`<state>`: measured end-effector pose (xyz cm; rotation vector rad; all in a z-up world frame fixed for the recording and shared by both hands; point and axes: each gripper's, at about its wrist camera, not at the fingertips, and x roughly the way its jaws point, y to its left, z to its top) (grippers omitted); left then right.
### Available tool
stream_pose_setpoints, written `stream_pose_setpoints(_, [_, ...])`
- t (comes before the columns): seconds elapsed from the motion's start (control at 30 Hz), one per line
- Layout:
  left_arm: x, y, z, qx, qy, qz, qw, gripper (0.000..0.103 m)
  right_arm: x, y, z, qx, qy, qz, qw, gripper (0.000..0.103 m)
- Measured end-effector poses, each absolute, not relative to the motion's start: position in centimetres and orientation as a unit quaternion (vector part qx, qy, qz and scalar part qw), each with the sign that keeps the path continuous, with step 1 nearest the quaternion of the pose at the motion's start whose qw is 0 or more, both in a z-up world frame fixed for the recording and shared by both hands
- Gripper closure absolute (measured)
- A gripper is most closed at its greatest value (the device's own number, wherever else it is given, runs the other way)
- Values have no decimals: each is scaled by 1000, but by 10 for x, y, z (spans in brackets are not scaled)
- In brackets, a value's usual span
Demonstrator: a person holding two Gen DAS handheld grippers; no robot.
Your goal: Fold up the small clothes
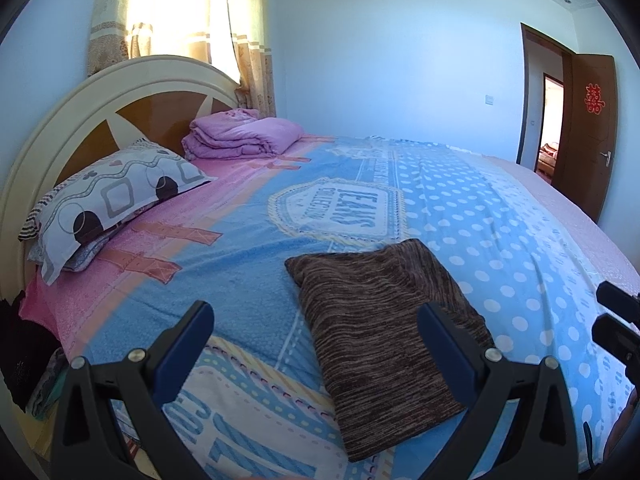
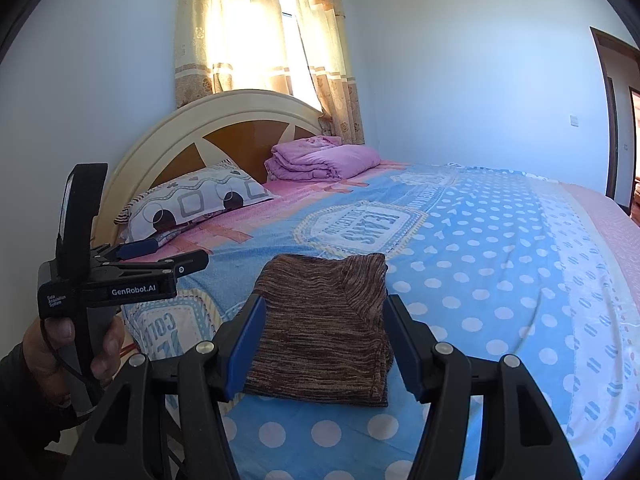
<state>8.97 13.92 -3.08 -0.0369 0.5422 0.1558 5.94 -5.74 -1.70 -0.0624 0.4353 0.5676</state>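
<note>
Left gripper (image 1: 316, 320) sits closest to its own lens, jaws spread wide, nothing between them; its right blue finger overlaps the near edge of the folded brown garment (image 1: 384, 320) in that view, contact cannot be told. Right gripper (image 2: 326, 336) jaws stand partly apart, folded brown garment framed between the blue fingers (image 2: 248, 344) but pads not pressing it, nothing gripped. Garment is a flat, roughly rectangular fold of brown striped knit lying on the bedspread (image 2: 500, 280), just on the near side of the "JEANS" badge print (image 2: 360, 224). Right wrist view shows the left gripper from the side, left of the garment and clear of it, a hand (image 2: 60, 344) wrapped around its handle. Patterned pillow (image 1: 108, 196) lies well beyond the garment, against the headboard (image 1: 80, 112); folded pink quilt (image 1: 244, 132) beside the pillow, also at the headboard. Curtain (image 2: 260, 36) hangs behind the headboard, backlit. Open brown door (image 1: 588, 128) far right of the garment.
</note>
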Motion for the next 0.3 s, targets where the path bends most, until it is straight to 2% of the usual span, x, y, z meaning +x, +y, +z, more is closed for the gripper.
stream_pose_setpoints(0.3, [91,139,-35,-6,266,81,960,0,59,-57,-18,-31,216,280,935,41])
